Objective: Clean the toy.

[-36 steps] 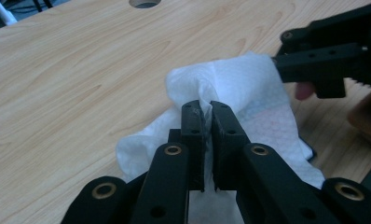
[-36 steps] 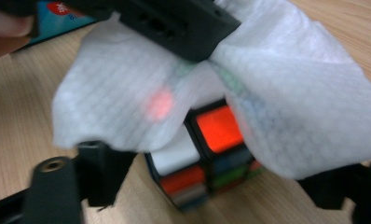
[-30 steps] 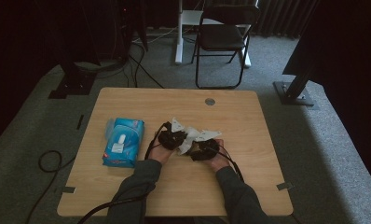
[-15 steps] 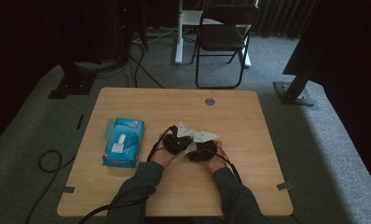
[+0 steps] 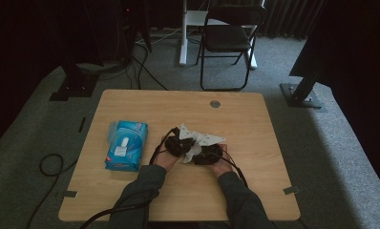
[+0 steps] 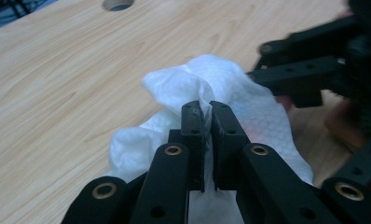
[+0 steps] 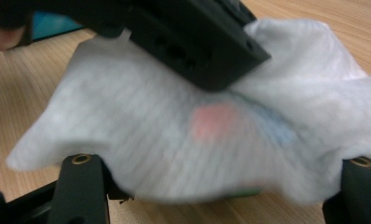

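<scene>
A: Start nearest the person. What are the hands doing?

B: Both forearms come in over the near edge of the table (image 5: 255, 191). The left gripper (image 5: 178, 144) and the right gripper (image 5: 207, 153) sit side by side near the table's middle, both at a white wipe (image 5: 194, 149).

A: Is the left one holding it?

B: Yes. In the left gripper view its jaws stand nearly together, pinching a raised fold of the wipe (image 6: 193, 88) between them. The rest of the wipe bunches on the wood under and around the jaws.

A: And the right one?

B: Its jaws stand wide. In the right gripper view the wipe (image 7: 174, 140) drapes across the gap between them, with the two jaw arms at the lower corners. Whether the pads press on it, I cannot tell. The left gripper's black body (image 7: 193, 42) crosses above the wipe there.

A: Any marks on the wipe?

B: A faint pink patch and a bluish one show through it, blurred.

A: What else is on the table?

B: A blue pack (image 5: 126, 144) lies left of the wipe, apart from it. Farther off, past the wipe, there's a round hole (image 5: 215, 103) near the far edge.

A: Beyond the table?

B: A folding chair (image 5: 228, 40) on grey carpet.
</scene>
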